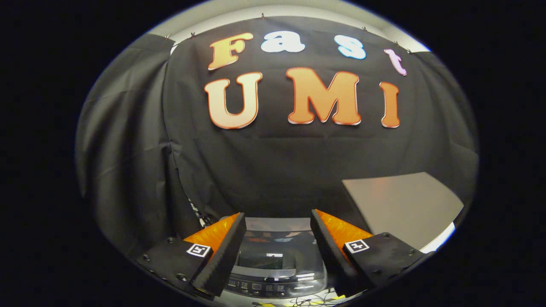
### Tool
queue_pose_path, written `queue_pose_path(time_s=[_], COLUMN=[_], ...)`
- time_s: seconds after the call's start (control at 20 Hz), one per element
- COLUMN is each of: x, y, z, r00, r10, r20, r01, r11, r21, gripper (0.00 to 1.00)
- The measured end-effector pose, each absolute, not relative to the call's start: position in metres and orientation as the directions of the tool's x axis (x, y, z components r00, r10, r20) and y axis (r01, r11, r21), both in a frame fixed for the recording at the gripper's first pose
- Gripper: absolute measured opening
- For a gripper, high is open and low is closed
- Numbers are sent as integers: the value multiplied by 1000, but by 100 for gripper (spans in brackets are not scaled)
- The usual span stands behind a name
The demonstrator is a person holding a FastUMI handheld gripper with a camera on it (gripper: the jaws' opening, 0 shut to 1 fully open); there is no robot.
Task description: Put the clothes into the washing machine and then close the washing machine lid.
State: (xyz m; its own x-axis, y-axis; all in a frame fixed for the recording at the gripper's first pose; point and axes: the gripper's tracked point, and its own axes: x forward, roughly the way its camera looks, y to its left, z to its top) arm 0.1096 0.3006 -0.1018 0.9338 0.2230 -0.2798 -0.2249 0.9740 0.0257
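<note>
The washing machine (273, 273) sits low between and below my fingers, seen from above and in front. Its dark glossy lid (275, 251) lies flat and closed, mirroring the booth wall, and a control panel (260, 288) with small buttons runs along its near edge. My gripper (277, 224) hangs above the machine, open, its two fingers wide apart with nothing between them. No clothes can be seen.
A grey table top (401, 209) stands to the right of the machine, beyond the right finger. Black cloth walls close the booth behind and to the left. Cables and yellow-black tape (298, 302) lie on the floor in front of the machine.
</note>
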Motion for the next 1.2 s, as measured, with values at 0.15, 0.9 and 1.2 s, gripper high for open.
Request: queue_pose_path(time_s=[0.15, 0.9, 1.2], x=[83, -10, -8], y=[255, 54, 39], z=[-61, 50, 53], r00=[954, 993, 992], r10=[190, 108, 117], r20=[-232, -53, -46], r01=[-192, -110, -118], r11=[981, 993, 993], r21=[14, -31, -13], gripper=[98, 98, 98])
